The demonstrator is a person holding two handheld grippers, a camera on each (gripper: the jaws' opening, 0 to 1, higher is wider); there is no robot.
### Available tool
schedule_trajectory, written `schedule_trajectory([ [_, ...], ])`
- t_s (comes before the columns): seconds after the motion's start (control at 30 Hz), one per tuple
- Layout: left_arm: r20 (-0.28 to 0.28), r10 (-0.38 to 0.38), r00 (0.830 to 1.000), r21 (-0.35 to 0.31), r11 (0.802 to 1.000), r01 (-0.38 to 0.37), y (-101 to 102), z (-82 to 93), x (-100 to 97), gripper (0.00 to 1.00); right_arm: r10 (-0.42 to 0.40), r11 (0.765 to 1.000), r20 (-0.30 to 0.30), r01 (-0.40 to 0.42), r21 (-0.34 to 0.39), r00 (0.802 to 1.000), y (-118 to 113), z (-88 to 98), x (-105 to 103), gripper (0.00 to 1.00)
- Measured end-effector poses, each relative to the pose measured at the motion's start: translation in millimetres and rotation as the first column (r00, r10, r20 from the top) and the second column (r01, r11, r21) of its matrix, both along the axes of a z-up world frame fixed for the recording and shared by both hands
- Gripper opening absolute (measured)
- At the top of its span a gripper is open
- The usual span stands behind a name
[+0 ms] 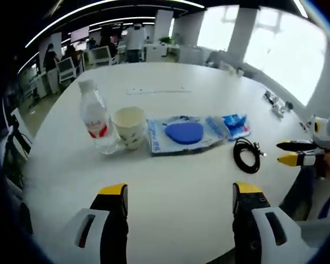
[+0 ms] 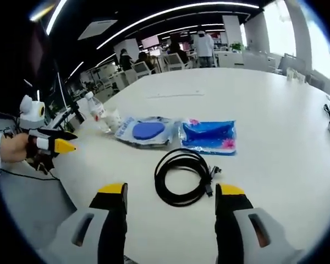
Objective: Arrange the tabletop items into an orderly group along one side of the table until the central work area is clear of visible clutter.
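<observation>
Cable, a black coil lying flat on the white table, sits straight ahead of the right gripper, framed between its 2 parted, empty jaws and apart from the row of bottle, paper cup, blue-disc packet and blue pouch further back. From the left gripper the same coil lies off to the right, so the right one is clearly nearer; I'd say it is the one to take it. Both grippers hang low over the near edge, jaws spread wide, holding nothing
</observation>
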State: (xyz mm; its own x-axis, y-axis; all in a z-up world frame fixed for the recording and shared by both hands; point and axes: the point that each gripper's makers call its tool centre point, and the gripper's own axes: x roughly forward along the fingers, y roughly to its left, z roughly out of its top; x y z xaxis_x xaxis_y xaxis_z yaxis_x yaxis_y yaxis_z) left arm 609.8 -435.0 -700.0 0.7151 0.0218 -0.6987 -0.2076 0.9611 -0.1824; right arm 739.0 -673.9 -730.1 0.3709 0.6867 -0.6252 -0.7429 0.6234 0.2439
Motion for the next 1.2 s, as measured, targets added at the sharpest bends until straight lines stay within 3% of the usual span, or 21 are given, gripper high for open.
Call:
schedule_trajectory([
  [0.43,0.011,0.034,0.999,-0.051,0.998,-0.034,34,0.2,-23.6,0.79,-0.033,0.999,-0.019,0.032,-0.015,0.999,-11,5.2,-18,0.68],
  [0.8,-0.002,0.018,1.0,-0.043,0.999,-0.018,45,4.3,-50.1,0.82,-0.044,0.999,-0.024,0.043,-0.023,0.999,-18,9.9,-24,0.71],
  [1.2,-0.024,0.029,0.999,-0.071,0.997,-0.03,48,-3.7,-78.2,0.86,-0.048,0.998,-0.027,0.047,-0.047,0.998,-26,11.6,-28,0.71],
])
